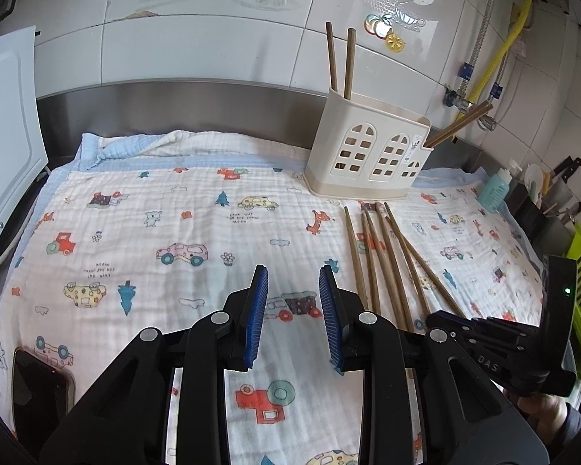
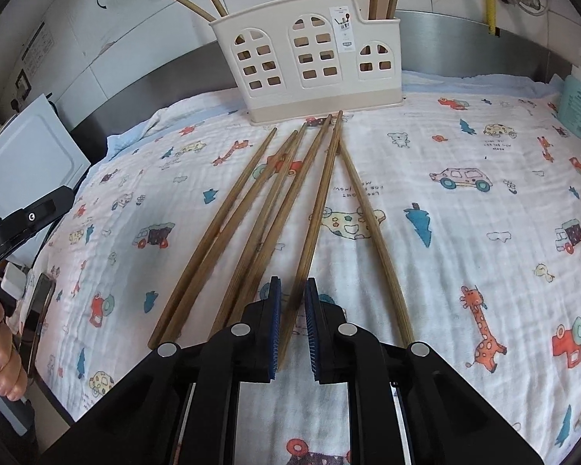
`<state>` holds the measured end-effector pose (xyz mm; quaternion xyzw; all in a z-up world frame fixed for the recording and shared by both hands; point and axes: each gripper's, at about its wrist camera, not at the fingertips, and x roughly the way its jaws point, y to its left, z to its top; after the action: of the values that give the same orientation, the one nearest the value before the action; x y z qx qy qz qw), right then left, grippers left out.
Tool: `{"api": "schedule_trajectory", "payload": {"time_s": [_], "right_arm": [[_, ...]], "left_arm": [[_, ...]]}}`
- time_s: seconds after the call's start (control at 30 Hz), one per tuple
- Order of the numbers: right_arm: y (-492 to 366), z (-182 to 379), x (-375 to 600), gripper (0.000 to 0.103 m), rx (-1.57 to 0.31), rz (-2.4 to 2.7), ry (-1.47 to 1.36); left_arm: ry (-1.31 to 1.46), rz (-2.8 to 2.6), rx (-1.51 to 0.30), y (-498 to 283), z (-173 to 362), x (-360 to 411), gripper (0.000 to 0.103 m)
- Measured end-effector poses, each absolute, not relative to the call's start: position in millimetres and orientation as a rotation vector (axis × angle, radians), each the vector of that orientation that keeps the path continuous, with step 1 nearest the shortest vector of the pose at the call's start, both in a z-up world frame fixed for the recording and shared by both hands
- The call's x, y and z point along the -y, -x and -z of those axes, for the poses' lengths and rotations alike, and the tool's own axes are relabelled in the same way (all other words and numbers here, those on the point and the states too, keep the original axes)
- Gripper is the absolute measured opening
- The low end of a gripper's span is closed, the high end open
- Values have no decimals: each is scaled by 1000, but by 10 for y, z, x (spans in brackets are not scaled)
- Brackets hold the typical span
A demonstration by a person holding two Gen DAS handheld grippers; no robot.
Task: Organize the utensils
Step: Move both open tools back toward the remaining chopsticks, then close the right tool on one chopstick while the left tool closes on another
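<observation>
Six loose chopsticks (image 2: pixel 267 217) lie fanned on the cartoon-print cloth (image 2: pixel 464 201), tips pointing at the cream holder (image 2: pixel 306 58), which already has four standing in it. Left gripper (image 1: pixel 293 310) hovers spread and empty off to the side. Right gripper (image 2: pixel 290 325) straddles one stick, pads apart, probably about to pinch. Neighbouring sticks crowd it.

White glazed wall tiles (image 1: pixel 213 50), some bearing fruit stickers (image 1: pixel 383 27), rise behind a stainless-steel backsplash (image 1: pixel 174 104) in daylight. A children's cartoon-print cloth (image 1: pixel 155 224) covers the desk. A yellow hose (image 1: pixel 499 50) and braided metal pipe (image 1: pixel 480 35) run down the right-hand wall; a white board (image 1: pixel 7 124) leans at left, a teal bottle (image 1: pixel 494 190) and knives (image 1: pixel 567 168) stand at right.
</observation>
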<state>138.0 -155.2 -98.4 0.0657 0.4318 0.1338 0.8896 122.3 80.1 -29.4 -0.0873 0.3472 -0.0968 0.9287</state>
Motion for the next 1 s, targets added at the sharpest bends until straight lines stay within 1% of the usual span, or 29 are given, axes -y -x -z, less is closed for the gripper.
{"api": "schedule_trajectory", "payload": {"time_s": [0.17,0.27,0.57,0.97,1.0], "right_arm": [[-1414,1021,1504,12,-895,-245,-123],[-1407,1025,1475,10,-885,-226,-102],[-1370,995,1604,7,-860,-214,-117],[-1188,595,1846,7,-740,-235,-83],[-1171,558,1858,7,-730,-238,-76]], "left_arm": [[182,216,-732,-1202,375,-763,28],[182,240,-751,-1181,436,-685,28],[151,326,-825,-1166,656,-310,28],[139,308,-881,-1308,870,-76,26],[138,300,-884,-1324,880,-70,22]]}}
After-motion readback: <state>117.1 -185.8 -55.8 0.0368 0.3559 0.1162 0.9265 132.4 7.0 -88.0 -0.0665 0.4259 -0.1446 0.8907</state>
